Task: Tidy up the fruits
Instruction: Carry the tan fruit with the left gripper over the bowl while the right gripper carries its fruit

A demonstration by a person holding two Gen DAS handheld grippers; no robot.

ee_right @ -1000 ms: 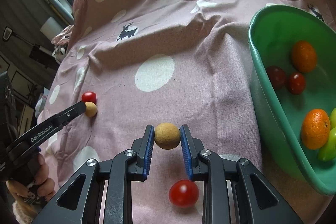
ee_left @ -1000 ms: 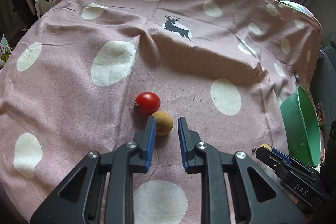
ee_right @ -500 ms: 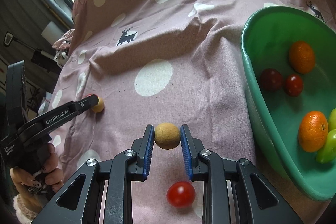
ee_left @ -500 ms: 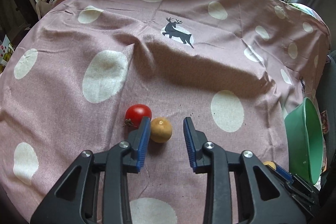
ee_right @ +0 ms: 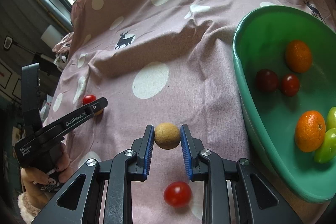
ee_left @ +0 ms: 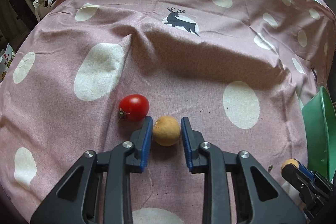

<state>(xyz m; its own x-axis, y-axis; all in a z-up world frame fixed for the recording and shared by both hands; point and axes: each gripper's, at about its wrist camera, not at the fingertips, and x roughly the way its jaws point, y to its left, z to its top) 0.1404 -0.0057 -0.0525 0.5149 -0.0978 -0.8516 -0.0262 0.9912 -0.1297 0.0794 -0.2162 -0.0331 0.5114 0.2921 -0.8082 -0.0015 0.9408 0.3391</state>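
— How far along is the sorting?

— Partway, I'd say. The green basin (ee_right: 271, 35), off to the right of the right gripper (ee_right: 167, 133), already holds two oranges (ee_right: 298, 56), two dark red fruits (ee_right: 266, 80) and something pale green (ee_right: 327, 146) at its near edge. Four small fruits are not in it yet.

— Which four?

— The right tan fruit (ee_right: 167, 136) is pinched between the right jaws, both blue pads pressed on its sides, held short of the basin rim. A cherry tomato (ee_right: 177, 194) lies on the spotted cloth (ee_right: 189, 45) beneath and behind those jaws, untouched.

— And the other side?

— The left gripper (ee_left: 166, 126) has just been closing its jaws, and the left tan fruit (ee_left: 166, 133) sits between them. The pads look to be touching it on both sides, so I take it as gripped, though it rests on the cloth and is not lifted. A red tomato (ee_left: 134, 107) lies just beyond the left jaw's tip, close beside it.

— So what is left?

— By my reckoning, both tan fruits need carrying over and dropping into the basin, then each tomato needs its own pickup. The basin is well off to the right of the left jaws, so that carry is the longer one.
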